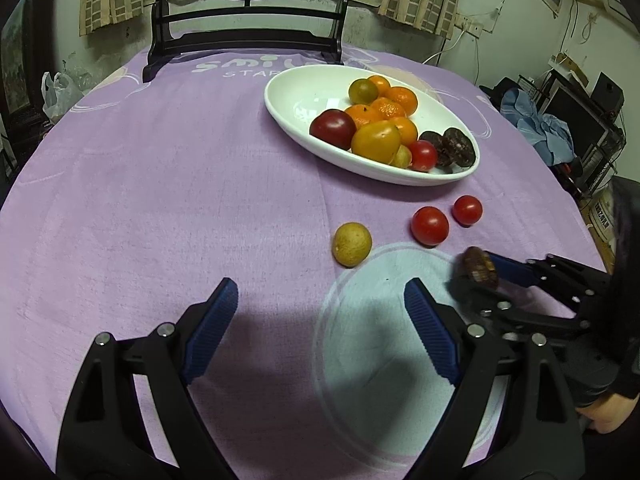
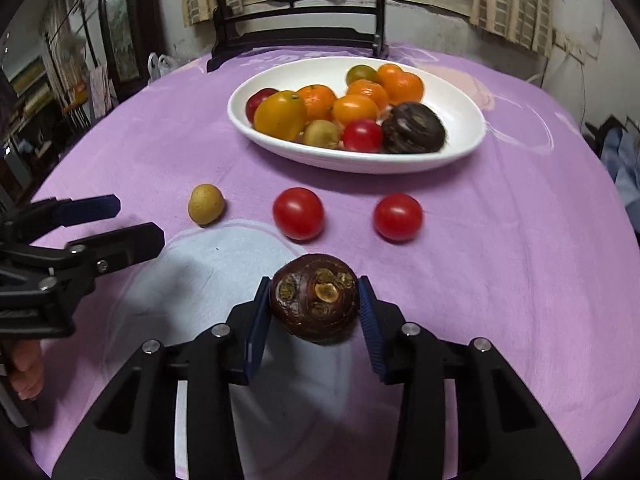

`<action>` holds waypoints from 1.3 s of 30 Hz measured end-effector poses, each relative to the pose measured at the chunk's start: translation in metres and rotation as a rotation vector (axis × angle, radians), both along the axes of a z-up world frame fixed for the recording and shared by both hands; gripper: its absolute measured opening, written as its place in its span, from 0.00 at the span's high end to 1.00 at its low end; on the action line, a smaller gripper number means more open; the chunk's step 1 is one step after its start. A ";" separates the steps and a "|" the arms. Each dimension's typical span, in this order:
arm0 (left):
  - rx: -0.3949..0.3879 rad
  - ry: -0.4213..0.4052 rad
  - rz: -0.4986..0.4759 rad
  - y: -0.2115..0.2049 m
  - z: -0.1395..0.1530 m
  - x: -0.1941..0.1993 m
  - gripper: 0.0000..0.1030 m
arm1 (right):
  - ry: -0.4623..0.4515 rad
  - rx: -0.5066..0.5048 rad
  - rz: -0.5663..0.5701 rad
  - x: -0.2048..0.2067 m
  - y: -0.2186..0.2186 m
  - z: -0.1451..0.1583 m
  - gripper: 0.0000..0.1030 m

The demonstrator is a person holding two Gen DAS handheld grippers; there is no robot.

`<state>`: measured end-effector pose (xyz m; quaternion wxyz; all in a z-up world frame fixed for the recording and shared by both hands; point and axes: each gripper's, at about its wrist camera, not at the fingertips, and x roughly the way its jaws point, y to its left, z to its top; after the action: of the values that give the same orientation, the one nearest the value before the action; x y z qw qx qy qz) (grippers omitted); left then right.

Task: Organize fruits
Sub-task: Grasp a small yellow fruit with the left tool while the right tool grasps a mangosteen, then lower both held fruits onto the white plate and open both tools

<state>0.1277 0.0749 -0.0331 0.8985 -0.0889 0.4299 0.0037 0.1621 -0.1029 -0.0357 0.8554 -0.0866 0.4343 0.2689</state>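
A white oval bowl (image 1: 296, 96) (image 2: 468, 112) on the purple cloth holds oranges, tomatoes and dark brown fruits. On the cloth in front of it lie a small yellow-green fruit (image 1: 351, 244) (image 2: 206, 204) and two red tomatoes (image 1: 430, 225) (image 1: 467, 210) (image 2: 298, 213) (image 2: 397, 216). My right gripper (image 2: 314, 298) (image 1: 478, 270) is shut on a dark brown fruit (image 2: 315, 297) (image 1: 479, 267) and holds it just above the cloth, short of the tomatoes. My left gripper (image 1: 320, 296) (image 2: 132, 220) is open and empty, near the yellow-green fruit.
A dark wooden chair (image 1: 248, 36) (image 2: 296, 36) stands at the table's far edge behind the bowl. A pale round patch (image 1: 400, 340) marks the cloth under both grippers. Clutter and shelves stand beyond the table's right edge (image 1: 568, 120).
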 end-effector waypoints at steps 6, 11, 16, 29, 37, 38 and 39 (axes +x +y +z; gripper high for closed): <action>0.021 -0.009 -0.006 -0.005 -0.004 0.001 0.16 | -0.014 0.060 -0.016 -0.010 -0.018 0.011 0.59; 0.023 0.025 -0.004 -0.010 -0.011 0.010 0.16 | 0.001 0.067 -0.024 -0.012 -0.027 0.012 0.59; 0.031 0.052 0.003 -0.015 -0.018 0.026 0.17 | -0.013 0.103 0.000 -0.016 -0.028 0.020 0.59; 0.067 0.030 -0.020 -0.025 -0.011 0.035 0.76 | -0.009 0.109 0.004 -0.016 -0.029 0.020 0.59; 0.037 -0.057 -0.068 -0.027 0.034 0.029 0.76 | -0.045 0.193 -0.021 -0.012 -0.034 0.042 0.59; 0.039 -0.071 -0.068 -0.026 0.042 0.034 0.76 | -0.058 0.201 -0.014 -0.008 -0.032 0.050 0.59; 0.040 -0.078 -0.068 -0.026 0.047 0.038 0.76 | -0.067 0.196 -0.007 -0.006 -0.029 0.054 0.59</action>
<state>0.1660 0.0491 0.0135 0.9159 -0.0562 0.3970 -0.0216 0.1565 -0.1320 0.0182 0.8747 -0.0100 0.3774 0.3041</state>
